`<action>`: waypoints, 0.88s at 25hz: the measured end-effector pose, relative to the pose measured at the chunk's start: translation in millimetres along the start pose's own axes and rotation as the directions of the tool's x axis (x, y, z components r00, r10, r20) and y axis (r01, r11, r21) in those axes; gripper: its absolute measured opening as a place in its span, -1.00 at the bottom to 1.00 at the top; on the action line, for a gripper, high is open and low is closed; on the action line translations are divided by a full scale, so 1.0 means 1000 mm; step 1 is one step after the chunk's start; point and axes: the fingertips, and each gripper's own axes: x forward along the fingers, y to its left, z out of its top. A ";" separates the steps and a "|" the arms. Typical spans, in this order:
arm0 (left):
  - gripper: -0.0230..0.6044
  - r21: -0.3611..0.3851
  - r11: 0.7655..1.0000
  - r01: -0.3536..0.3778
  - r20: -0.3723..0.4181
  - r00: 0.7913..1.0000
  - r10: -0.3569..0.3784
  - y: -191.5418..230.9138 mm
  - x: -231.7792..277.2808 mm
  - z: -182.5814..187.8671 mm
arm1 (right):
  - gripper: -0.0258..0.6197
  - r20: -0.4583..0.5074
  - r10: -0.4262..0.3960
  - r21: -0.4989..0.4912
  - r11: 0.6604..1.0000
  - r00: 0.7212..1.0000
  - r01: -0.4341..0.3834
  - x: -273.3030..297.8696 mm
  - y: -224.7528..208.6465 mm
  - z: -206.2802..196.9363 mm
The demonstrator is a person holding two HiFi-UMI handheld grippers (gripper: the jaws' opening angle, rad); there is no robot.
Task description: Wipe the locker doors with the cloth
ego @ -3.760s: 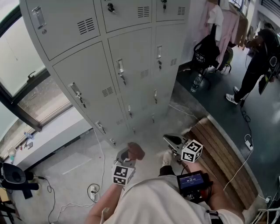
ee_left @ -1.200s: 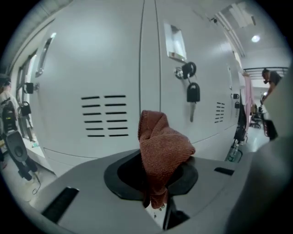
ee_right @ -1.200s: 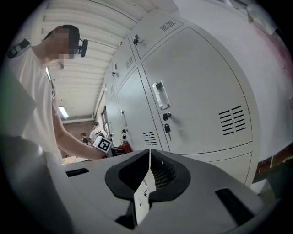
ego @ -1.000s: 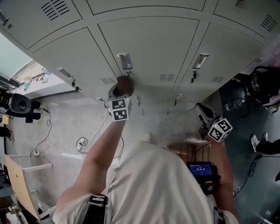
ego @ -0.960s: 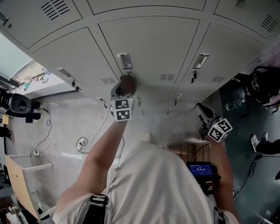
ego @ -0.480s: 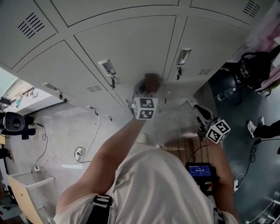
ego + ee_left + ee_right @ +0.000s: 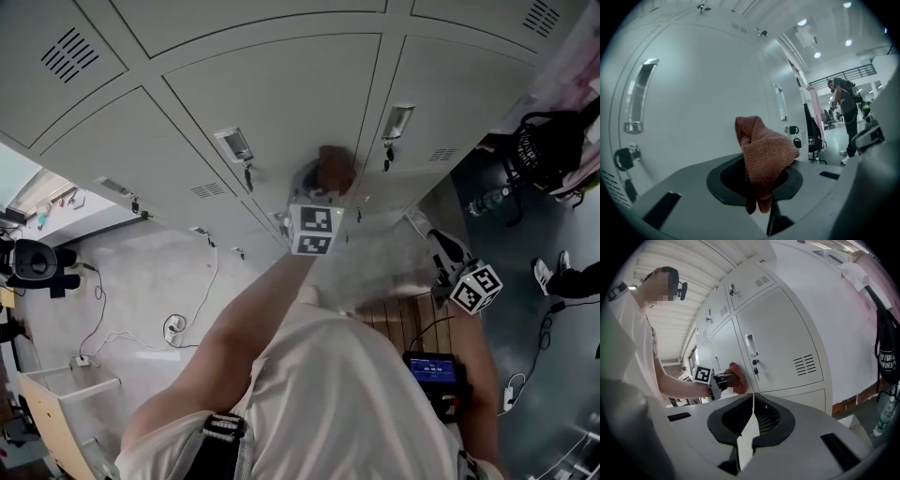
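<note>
A rust-red cloth (image 7: 336, 167) is bunched in my left gripper (image 7: 326, 180), which is shut on it and presses it against a grey locker door (image 7: 281, 103), right of that door's handle (image 7: 234, 145). The left gripper view shows the cloth (image 7: 764, 157) sticking up between the jaws of the left gripper (image 7: 759, 185), close to the door (image 7: 693, 93). My right gripper (image 7: 439, 242) hangs lower right, away from the lockers, shut and empty. In the right gripper view, beyond the right gripper (image 7: 752, 401), the cloth (image 7: 739, 377) touches the door.
Neighbouring doors carry handles (image 7: 397, 120), key locks and vent slots (image 7: 67, 54). Cables (image 7: 173, 328) and a wooden bench (image 7: 394, 314) lie on the floor below. A black bag (image 7: 548, 145) hangs at the right. Another person (image 7: 843, 110) stands farther down the room.
Over the last second my left gripper has slid the cloth rightward across the door, from beside the handle toward the door's right edge. The right gripper has dropped slightly.
</note>
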 end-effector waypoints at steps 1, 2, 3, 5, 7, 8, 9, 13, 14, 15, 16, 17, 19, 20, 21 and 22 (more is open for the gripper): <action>-0.70 -0.008 1.000 -0.017 0.003 1.000 0.017 0.011 -0.007 -0.001 | -0.86 -0.003 0.006 -0.003 1.000 1.000 -0.006 0.003 0.001 -0.001; -0.70 -0.020 0.999 -0.036 0.004 0.999 0.036 0.022 -0.015 -0.003 | -0.86 -0.005 0.014 -0.004 1.000 1.000 -0.014 0.007 0.003 -0.001; -0.70 -0.036 0.998 -0.058 0.004 0.998 0.058 0.032 -0.022 -0.005 | -0.86 -0.008 0.022 -0.005 1.000 1.000 -0.022 0.010 0.005 -0.001; -0.70 -0.070 0.992 -0.107 0.001 0.994 0.107 0.053 -0.036 -0.009 | -0.86 -0.014 0.037 -0.010 0.999 0.999 -0.037 0.017 0.009 -0.001; -0.70 -0.103 0.982 -0.157 -0.009 0.988 0.157 0.073 -0.049 -0.016 | -0.86 -0.020 0.050 -0.014 0.999 0.999 -0.050 0.024 0.012 0.000; -0.70 -0.114 0.976 -0.184 -0.018 0.983 0.183 0.083 -0.055 -0.022 | -0.86 -0.022 0.056 -0.015 0.998 0.998 -0.056 0.027 0.012 0.000; -0.69 -0.125 0.969 -0.213 -0.033 0.977 0.211 0.092 -0.060 -0.030 | -0.86 -0.025 0.062 -0.016 0.998 0.998 -0.062 0.030 0.013 0.000; -0.70 -0.172 0.925 -0.339 -0.147 0.937 0.316 0.130 -0.088 -0.080 | -0.86 -0.038 0.091 -0.022 0.996 0.995 -0.092 0.044 0.019 -0.001; -0.70 -0.171 0.916 -0.362 -0.159 0.928 0.337 0.139 -0.096 -0.087 | -0.86 -0.042 0.099 -0.025 0.995 0.994 -0.100 0.047 0.020 -0.001; -0.70 -0.165 0.910 -0.380 -0.157 0.921 0.356 0.149 -0.104 -0.088 | -0.86 -0.044 0.105 -0.027 0.994 0.993 -0.106 0.050 0.022 0.000; -0.70 -0.155 0.906 -0.395 -0.142 0.916 0.375 0.158 -0.112 -0.084 | -0.86 -0.046 0.111 -0.027 0.993 0.993 -0.112 0.053 0.022 0.000; -0.70 -0.142 0.903 -0.406 -0.116 0.913 0.392 0.168 -0.119 -0.074 | -0.86 -0.047 0.115 -0.026 0.993 0.992 -0.116 0.056 0.023 0.000; -0.70 -0.101 0.907 -0.409 -0.038 0.913 0.407 0.181 -0.130 -0.044 | -0.86 -0.049 0.124 -0.025 0.992 0.991 -0.125 0.061 0.026 -0.001; -0.70 -0.073 0.913 -0.402 0.006 0.915 0.404 0.185 -0.134 -0.025 | -0.86 -0.049 0.128 -0.024 0.991 0.991 -0.129 0.063 0.028 -0.001; -0.70 -0.041 0.917 -0.397 0.044 0.916 0.398 0.187 -0.137 -0.007 | -0.86 -0.049 0.132 -0.023 0.991 0.990 -0.133 0.065 0.030 -0.002; -0.70 -0.008 0.919 -0.395 0.076 0.916 0.394 0.188 -0.140 0.009 | -0.86 -0.049 0.135 -0.021 0.990 0.990 -0.136 0.066 0.031 -0.003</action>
